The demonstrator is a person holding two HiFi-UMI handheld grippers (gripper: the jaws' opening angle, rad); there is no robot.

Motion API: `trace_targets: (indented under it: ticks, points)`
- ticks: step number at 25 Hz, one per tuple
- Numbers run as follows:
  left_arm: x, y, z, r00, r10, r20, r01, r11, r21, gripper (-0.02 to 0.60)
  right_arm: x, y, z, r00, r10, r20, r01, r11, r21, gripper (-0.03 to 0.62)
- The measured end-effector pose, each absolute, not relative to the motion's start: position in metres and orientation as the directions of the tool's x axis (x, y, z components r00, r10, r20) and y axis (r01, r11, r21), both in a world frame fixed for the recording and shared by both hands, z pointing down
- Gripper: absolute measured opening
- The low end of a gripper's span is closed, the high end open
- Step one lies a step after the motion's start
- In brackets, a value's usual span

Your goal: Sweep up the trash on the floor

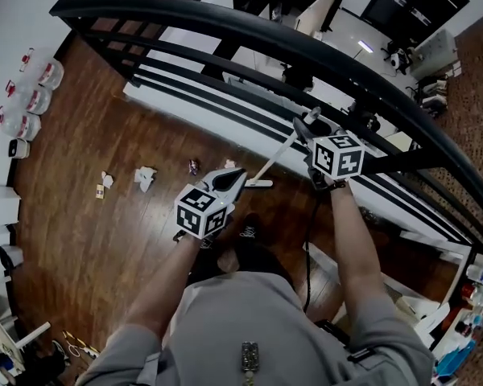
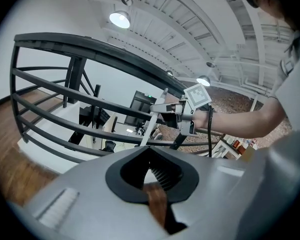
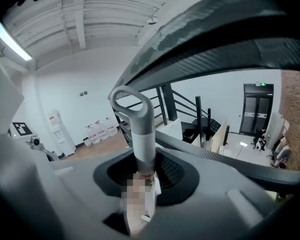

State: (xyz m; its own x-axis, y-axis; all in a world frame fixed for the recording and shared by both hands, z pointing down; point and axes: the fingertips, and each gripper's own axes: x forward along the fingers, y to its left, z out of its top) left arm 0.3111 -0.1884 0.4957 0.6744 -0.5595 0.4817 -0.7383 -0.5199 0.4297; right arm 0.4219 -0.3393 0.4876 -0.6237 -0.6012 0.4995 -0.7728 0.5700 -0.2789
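I stand on a brown wooden floor (image 1: pixel 80 240) beside a black railing. A white broom handle (image 1: pixel 275 158) with a grey looped top (image 3: pixel 132 101) slants from my right gripper (image 1: pixel 310 131) down to a white crossbar (image 1: pixel 258 183). The right gripper (image 3: pixel 142 176) is shut on this handle just below the loop. My left gripper (image 1: pixel 232 177) hangs lower, beside the foot of the handle, and is shut (image 2: pixel 155 171) with nothing seen between its jaws. In the left gripper view the handle (image 2: pixel 152 126) rises to the right gripper (image 2: pixel 177 109). Trash lies to the left: crumpled paper (image 1: pixel 146 177), a smaller scrap (image 1: pixel 105 180), a dark wrapper (image 1: pixel 193 166).
The curved black railing (image 1: pixel 306 55) runs close in front, with a lower floor beyond it. Water jugs (image 1: pixel 32 95) line the left wall. A black cable (image 1: pixel 310 248) hangs from the right hand. Bottles and clutter (image 1: pixel 467 328) stand at the lower right.
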Motion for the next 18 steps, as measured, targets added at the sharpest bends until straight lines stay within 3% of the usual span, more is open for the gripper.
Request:
trace_targets:
  ticks: [10, 18]
  points:
    - [0.283, -0.135, 0.498, 0.753, -0.472, 0.459, -0.654, -0.615, 0.441, 0.002, 0.349, -0.241, 0.457, -0.579, -0.604, 0.547, -0.786, 0.594, -0.175, 0.098]
    - [0.262, -0.103, 0.506, 0.804, -0.405, 0.435, -0.582, -0.683, 0.441, 0.018, 0.319, -0.192, 0.383, -0.511, -0.699, 0.5, -0.84, 0.529, -0.12, 0.097]
